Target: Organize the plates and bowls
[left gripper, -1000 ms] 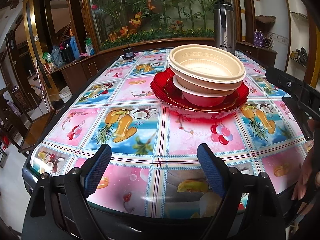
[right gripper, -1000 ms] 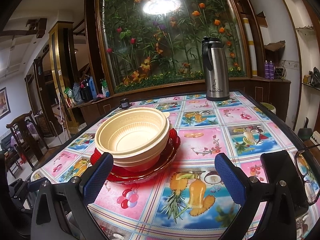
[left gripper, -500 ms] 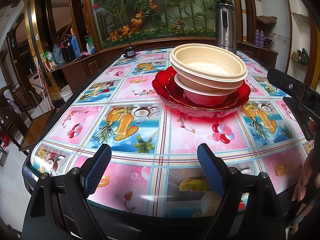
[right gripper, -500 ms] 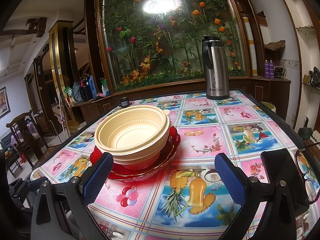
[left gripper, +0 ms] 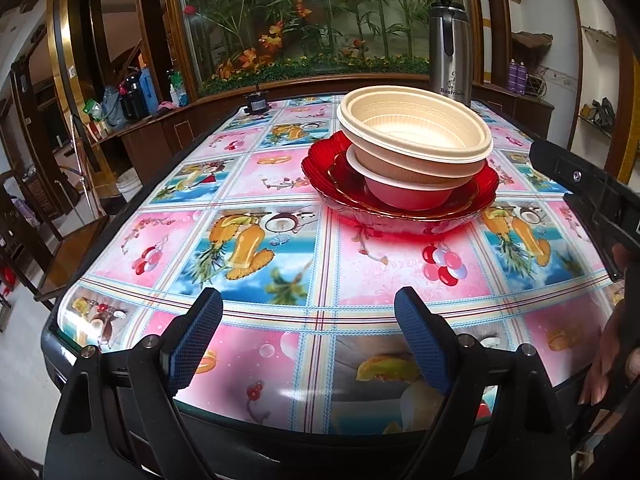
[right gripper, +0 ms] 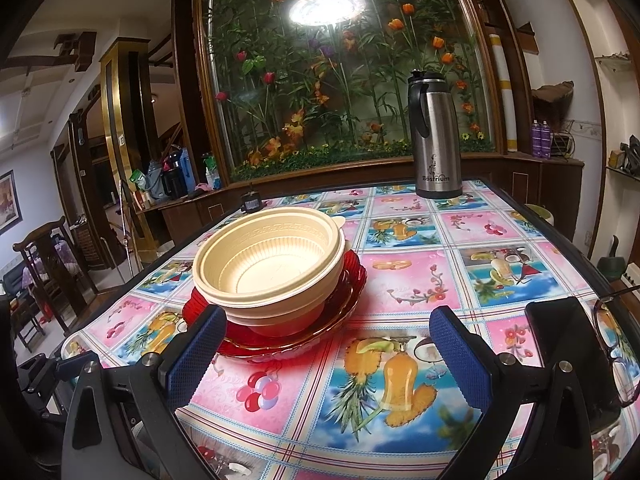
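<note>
1. I see the counter (left gripper: 280, 184) covered with a glossy cloth of pink and blue squares printed with fruit, drinks and cherries; its dark edge curves below my left tongs.
2. The stack sits toward the middle of the counter: a red plate (left gripper: 486, 188) at the bottom, a pink bowl (left gripper: 408, 196) in it, and cream bowls (left gripper: 416, 136) nested on top, tilted slightly.
3. In the right view the same red plate (right gripper: 356, 280) and cream bowls (right gripper: 272, 264) lie just behind the left pad of my right tongs.
4. My left tongs (left gripper: 308, 336) stand wide apart over the near edge of the counter, nothing between the blue pads, well short of the stack.
5. My right tongs (right gripper: 328, 356) are also spread wide and empty, above the cloth.
6. A steel flask (right gripper: 436, 140) stands upright at the far edge of the counter, well apart from the stack.
7. A small dark object (right gripper: 251, 203) sits at the far left corner; I cannot tell what it is.
8. Behind the counter a large glass panel (right gripper: 340, 80) shows flowers and bamboo, with a bright light reflected in it.
9. A wooden chair (right gripper: 44, 264) stands on the left; bottles crowd a side ledge (right gripper: 172, 176).
10. Glasses (right gripper: 616, 344) lie at the right edge of the right view.
</note>
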